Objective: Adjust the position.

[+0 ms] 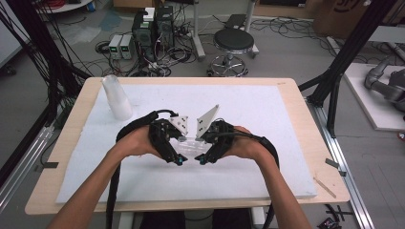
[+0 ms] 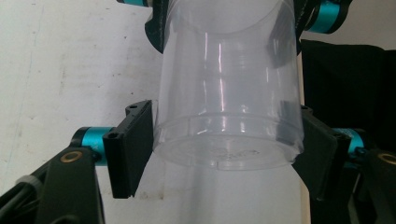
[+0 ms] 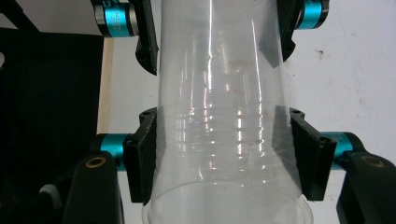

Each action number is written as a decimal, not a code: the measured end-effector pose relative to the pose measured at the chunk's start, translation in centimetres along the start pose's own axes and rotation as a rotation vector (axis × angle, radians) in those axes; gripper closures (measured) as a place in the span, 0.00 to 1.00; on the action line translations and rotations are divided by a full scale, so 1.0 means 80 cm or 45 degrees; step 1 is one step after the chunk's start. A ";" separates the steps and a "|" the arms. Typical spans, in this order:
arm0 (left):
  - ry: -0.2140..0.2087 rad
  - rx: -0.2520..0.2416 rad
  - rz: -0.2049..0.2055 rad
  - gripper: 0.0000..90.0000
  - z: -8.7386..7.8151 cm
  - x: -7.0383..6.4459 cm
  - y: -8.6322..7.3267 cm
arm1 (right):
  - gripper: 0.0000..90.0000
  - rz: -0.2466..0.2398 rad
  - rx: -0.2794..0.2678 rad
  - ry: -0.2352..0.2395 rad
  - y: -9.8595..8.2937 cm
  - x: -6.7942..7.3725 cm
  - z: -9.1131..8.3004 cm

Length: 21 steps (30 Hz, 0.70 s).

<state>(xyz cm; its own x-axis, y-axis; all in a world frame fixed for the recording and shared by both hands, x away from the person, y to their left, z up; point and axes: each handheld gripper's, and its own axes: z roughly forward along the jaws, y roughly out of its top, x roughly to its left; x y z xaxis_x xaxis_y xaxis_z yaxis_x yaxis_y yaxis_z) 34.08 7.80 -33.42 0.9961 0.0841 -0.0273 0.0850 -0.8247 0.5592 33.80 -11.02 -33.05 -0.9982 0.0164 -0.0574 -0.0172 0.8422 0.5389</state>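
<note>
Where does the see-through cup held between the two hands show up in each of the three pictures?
High view: the clear cup lies sideways at mid-table between the left tool and the right tool.
Left gripper view: centre, closed base nearest, black pads on both sides.
Right gripper view: centre, open rim nearest.
Shared landmark: the white table mat.

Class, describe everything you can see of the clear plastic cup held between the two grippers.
The clear plastic cup is see-through, smooth-walled and tapered, with faint rings and a stepped base. It lies sideways above the white table cover. The left gripper clamps its base end and the right gripper its rim end. It looks empty.
</note>
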 end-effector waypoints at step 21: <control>0.001 0.015 0.021 0.46 0.003 -0.001 0.007 | 0.37 -0.005 0.021 0.006 -0.001 -0.001 0.005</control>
<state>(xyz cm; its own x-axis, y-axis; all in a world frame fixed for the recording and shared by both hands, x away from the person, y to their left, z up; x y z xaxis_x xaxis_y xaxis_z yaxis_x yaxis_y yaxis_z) 34.06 7.24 -33.29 0.9973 0.0713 -0.0175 0.0691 -0.8326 0.5496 33.92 -10.87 -33.38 -0.9984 0.0104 -0.0552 -0.0201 0.8512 0.5245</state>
